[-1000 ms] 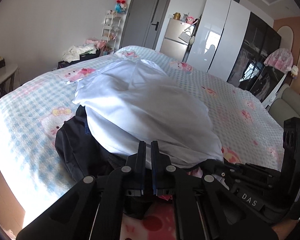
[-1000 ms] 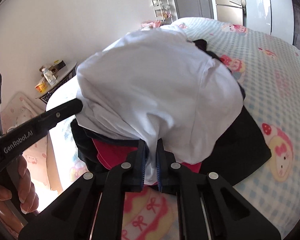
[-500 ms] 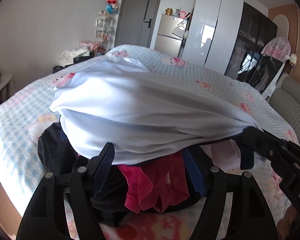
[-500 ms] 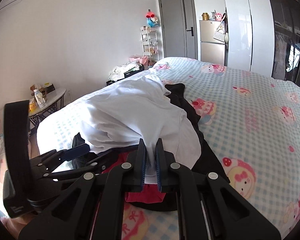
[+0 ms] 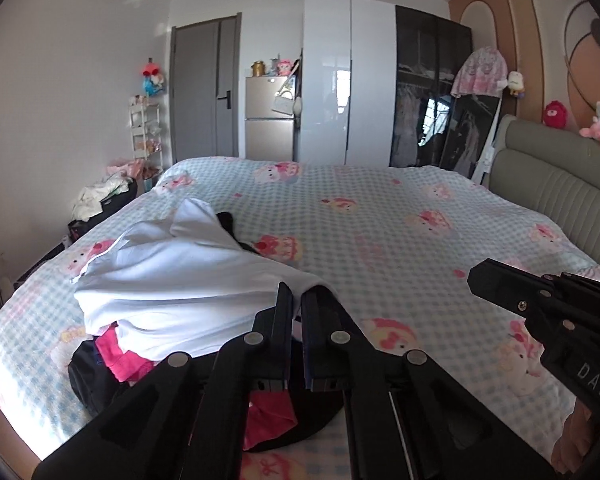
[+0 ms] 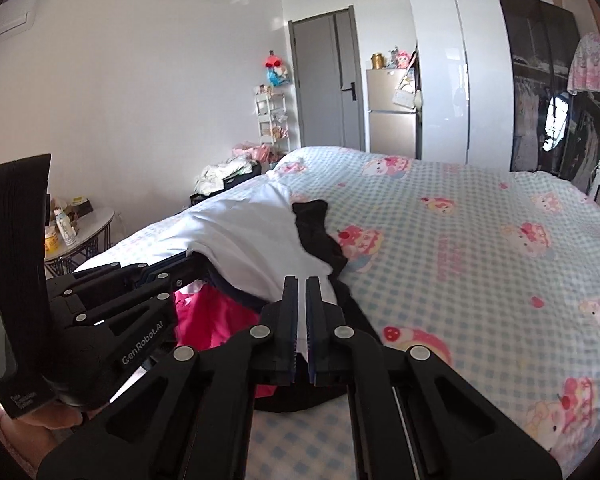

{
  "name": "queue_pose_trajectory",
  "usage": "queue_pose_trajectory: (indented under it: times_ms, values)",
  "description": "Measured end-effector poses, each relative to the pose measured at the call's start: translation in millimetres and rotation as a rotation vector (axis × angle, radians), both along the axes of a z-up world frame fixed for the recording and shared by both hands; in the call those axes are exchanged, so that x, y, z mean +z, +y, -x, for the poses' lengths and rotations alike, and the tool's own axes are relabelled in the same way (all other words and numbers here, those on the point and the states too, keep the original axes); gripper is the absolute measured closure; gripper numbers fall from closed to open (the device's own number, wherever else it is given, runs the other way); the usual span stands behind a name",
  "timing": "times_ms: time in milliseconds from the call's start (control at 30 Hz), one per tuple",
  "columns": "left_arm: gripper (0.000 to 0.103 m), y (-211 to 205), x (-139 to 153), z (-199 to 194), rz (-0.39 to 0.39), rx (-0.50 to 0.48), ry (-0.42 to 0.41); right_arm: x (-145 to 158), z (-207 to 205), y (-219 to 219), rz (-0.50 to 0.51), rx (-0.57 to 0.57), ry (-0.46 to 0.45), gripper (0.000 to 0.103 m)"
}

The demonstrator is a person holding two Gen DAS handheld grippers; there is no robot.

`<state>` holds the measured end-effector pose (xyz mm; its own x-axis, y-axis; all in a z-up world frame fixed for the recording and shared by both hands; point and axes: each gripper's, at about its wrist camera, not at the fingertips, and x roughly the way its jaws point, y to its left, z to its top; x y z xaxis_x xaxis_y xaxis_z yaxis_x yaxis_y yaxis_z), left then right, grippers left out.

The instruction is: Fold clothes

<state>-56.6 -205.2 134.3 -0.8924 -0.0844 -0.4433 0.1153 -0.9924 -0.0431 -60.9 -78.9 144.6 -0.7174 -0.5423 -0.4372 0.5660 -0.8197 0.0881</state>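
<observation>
On the near-left part of a wide bed with a blue-and-white checked cartoon-print cover (image 5: 400, 216), a heap of clothes. Topmost and largest, a loose white cotton shirt (image 5: 172, 280), crumpled and draped over the pile, one lobe trailing toward the far edge. Under it, a dark black garment (image 6: 320, 236) spreading out at the pile's right and near sides, and a bright pink garment (image 6: 208, 316) bunched at the near edge. Closest in, the black two-finger left gripper (image 5: 297, 316), jaws drawn nearly together at the shirt's near hem, white cloth apparently nipped between them, though the contact itself hardly visible. Beside it, the black two-finger right gripper (image 6: 302, 316), jaws closed on a strip of the same white hem, cloth showing plainly in the slit.

Progress, by judgement: barely begun. Shirt merely seized at its hem, neither lifted clear nor spread flat; no fold visible anywhere. Left to do: separating, flattening, folding, then the other garments.
</observation>
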Motion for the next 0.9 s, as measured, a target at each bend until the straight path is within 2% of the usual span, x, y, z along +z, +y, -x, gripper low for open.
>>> queue_pose_trajectory:
  times_ms: [67,133,200,300,333,400,467,600,667,700,733,800,833,900]
  values:
    - [0.098,21.9,3.1,4.0,-0.003,-0.036,-0.006,7.8,-2.7,30.1,0.028,-0.029,-0.019,0.101]
    - [0.103,41.7,-6.6,6.9,-0.051,-0.089,-0.035,6.9,-5.7,52.7,0.036,-0.045,-0.04,0.101]
    - [0.103,67.7,-14.4,8.3,-0.125,-0.189,-0.05,0.5,-7.6,68.3,0.029,-0.045,-0.078,0.1]
    - [0.102,118.0,-29.4,-0.8,0.018,-0.19,-0.072,-20.7,-8.1,86.0,0.025,-0.044,-0.158,0.1]
    - [0.102,123.6,-35.2,-1.7,0.015,-0.178,-0.091,-29.6,-7.2,91.5,0.027,-0.044,-0.192,0.1]
    - [0.102,117.4,-52.2,1.5,-0.08,-0.158,-0.165,-47.1,-2.4,101.2,0.043,-0.047,-0.268,0.099]
    - [0.102,101.0,-70.8,3.8,-0.107,-0.109,-0.222,-59.1,2.1,104.9,0.042,-0.047,-0.315,0.099]
    - [0.101,59.6,-94.6,-3.6,-0.184,-0.012,-0.257,-70.5,6.6,93.8,0.028,-0.015,-0.336,0.098]
    - [0.086,37.0,-102.8,-9.8,-0.211,0.054,-0.253,-75.6,11.0,80.7,0.016,0.013,-0.346,0.094]
    - [0.054,25.8,-105.7,-10.8,-0.227,0.081,-0.25,-78.8,14.2,72.6,0.006,0.031,-0.352,0.082]
    - [0.026,16.3,-108.5,-11.5,-0.241,0.1,-0.236,-82.6,17.1,63.9,-0.001,0.047,-0.36,0.073]
    - [0.024,0.2,-113.7,-11.3,-0.248,0.132,-0.214,-92.2,24.9,45.7,-0.015,0.072,-0.38,0.063]
    - [0.024,-2.6,-116.4,-7.4,-0.214,0.144,-0.217,-98.4,31.1,36.3,-0.023,0.076,-0.393,0.057]
    - [0.026,-9.6,-123.2,2.3,-0.156,0.167,-0.229,-110.8,43.7,17.5,-0.041,0.085,-0.417,0.051]
